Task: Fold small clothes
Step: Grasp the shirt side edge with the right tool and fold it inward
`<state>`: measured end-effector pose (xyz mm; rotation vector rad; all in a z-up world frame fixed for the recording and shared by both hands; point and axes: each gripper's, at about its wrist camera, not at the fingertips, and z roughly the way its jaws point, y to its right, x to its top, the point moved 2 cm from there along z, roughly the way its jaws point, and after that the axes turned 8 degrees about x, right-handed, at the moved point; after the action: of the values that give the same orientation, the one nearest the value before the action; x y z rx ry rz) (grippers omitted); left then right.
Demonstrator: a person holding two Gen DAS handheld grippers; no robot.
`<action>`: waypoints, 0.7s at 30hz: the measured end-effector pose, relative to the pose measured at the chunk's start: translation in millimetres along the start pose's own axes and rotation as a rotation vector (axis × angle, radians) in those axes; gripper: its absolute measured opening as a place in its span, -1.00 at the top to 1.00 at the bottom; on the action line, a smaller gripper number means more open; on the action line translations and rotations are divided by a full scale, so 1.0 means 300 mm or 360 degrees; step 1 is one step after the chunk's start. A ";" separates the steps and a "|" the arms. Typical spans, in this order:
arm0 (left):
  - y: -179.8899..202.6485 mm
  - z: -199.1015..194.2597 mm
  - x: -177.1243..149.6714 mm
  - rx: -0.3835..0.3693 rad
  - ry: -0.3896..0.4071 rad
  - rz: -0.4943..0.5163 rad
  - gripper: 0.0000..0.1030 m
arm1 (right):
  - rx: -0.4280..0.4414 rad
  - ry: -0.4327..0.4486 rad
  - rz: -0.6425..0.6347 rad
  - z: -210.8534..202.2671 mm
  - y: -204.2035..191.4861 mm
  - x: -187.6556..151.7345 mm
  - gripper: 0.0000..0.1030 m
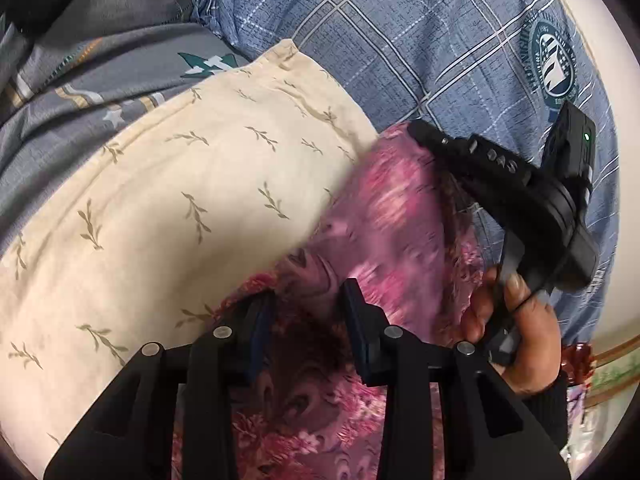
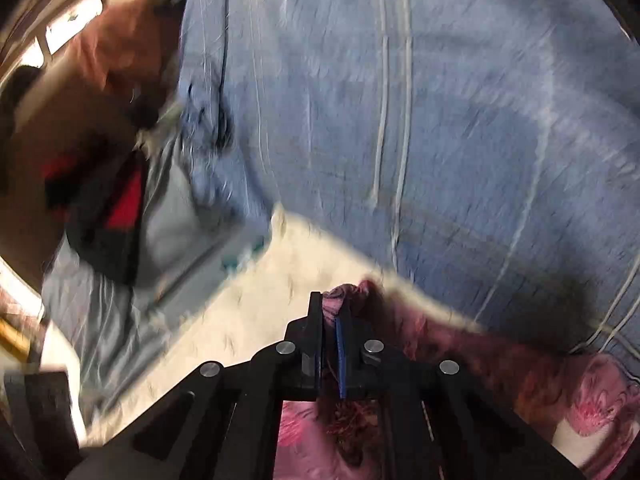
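While both grippers are on the pink cloth (image 1: 384, 216), the thing that matters is how it runs between them: its long axis stretches from the left gripper (image 1: 308, 320) up and to the right toward the right gripper (image 1: 424, 130), so any fold is gonna hinge on that line. Going left to right in the left wrist view: left of the jaws is the cream pillow (image 1: 180, 184) with the leaf print, then the left jaws themselves, partly closed with a bunch of the cloth sitting between them. The pads look pressed into the fabric, so I'd call that a grip. Ahead and to the right of those jaws the cloth rises to the right gripper, held by a hand (image 1: 516, 332). In the right wrist view its jaws are pinched shut on a cloth edge, which pokes out past the tips, with more hanging below. Beyond both is the blue checked sheet (image 1: 400, 40). Both hands are equally on it, honestly.
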<state>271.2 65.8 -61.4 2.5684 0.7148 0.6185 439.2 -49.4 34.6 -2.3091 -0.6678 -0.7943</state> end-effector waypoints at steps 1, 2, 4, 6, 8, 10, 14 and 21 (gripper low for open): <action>-0.004 0.008 -0.001 0.0005 -0.0013 -0.0008 0.38 | -0.0041 -0.0028 0.0040 0.031 0.022 -0.005 0.90; -0.008 0.016 -0.003 0.0011 -0.0025 -0.0015 0.39 | -0.0108 -0.0107 0.0065 0.075 0.045 -0.024 0.90; -0.006 0.007 -0.005 0.0017 -0.0016 -0.0016 0.39 | -0.0307 -0.0289 0.0036 0.162 0.063 -0.078 0.86; 0.005 -0.018 -0.017 0.0034 0.0029 -0.0009 0.39 | -0.0339 -0.0278 0.0040 0.149 0.052 -0.113 0.75; 0.036 -0.061 -0.051 0.0050 0.0102 0.0043 0.39 | -0.0261 -0.0111 0.0108 0.036 0.029 -0.136 0.69; 0.090 -0.118 -0.094 -0.0007 0.0152 0.0146 0.39 | -0.0167 0.0084 0.0260 -0.139 0.040 -0.193 0.44; 0.172 -0.233 -0.119 -0.0002 0.0407 0.0380 0.00 | -0.0290 0.0317 0.0480 -0.488 0.167 -0.384 0.11; 0.090 -0.021 0.010 0.0190 0.0163 0.0350 -0.40 | -0.0728 0.0366 0.0949 -0.841 0.499 -0.751 0.06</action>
<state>280.7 47.9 -42.4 2.7660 0.5187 0.8036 282.0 -381.1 -11.0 -2.5463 0.3373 -0.9586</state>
